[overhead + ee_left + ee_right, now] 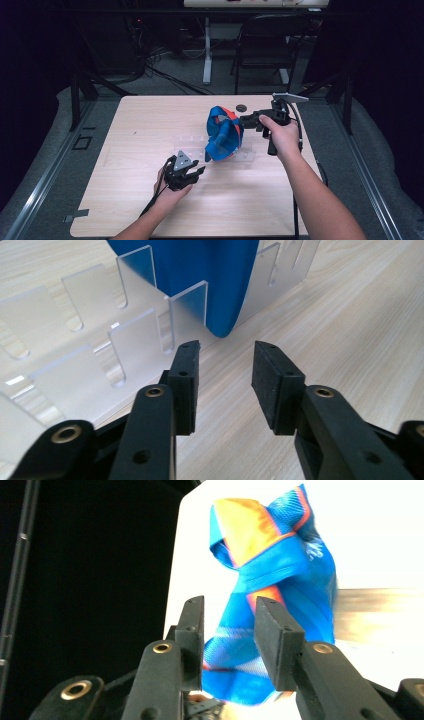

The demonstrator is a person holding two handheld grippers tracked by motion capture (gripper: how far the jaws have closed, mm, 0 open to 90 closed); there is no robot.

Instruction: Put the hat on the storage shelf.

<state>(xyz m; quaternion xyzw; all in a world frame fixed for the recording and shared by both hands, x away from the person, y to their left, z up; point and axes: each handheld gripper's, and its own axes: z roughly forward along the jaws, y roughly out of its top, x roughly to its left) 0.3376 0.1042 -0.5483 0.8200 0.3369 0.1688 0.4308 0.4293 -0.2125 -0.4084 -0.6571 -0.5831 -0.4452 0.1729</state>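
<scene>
both the left gripper and the right gripper stand apart, empty; the blue cloth sits in the clear rack at the worktop's two o'clock.

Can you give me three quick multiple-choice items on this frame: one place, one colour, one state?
1. Where does the blue object stand?
A. in the clear slotted rack
B. on the floor
C. on the chair

2. What is its second colour?
A. green
B. orange
C. white

3. How do the left gripper jaws stand?
A. shut on the rack
B. shut on the blue object
C. apart, nothing between the pads

Key: 1 A, its lower edge sits between the rack's clear dividers. 2 B, orange panels show in the right gripper view. 3 C, bare table shows between the pads.
</scene>
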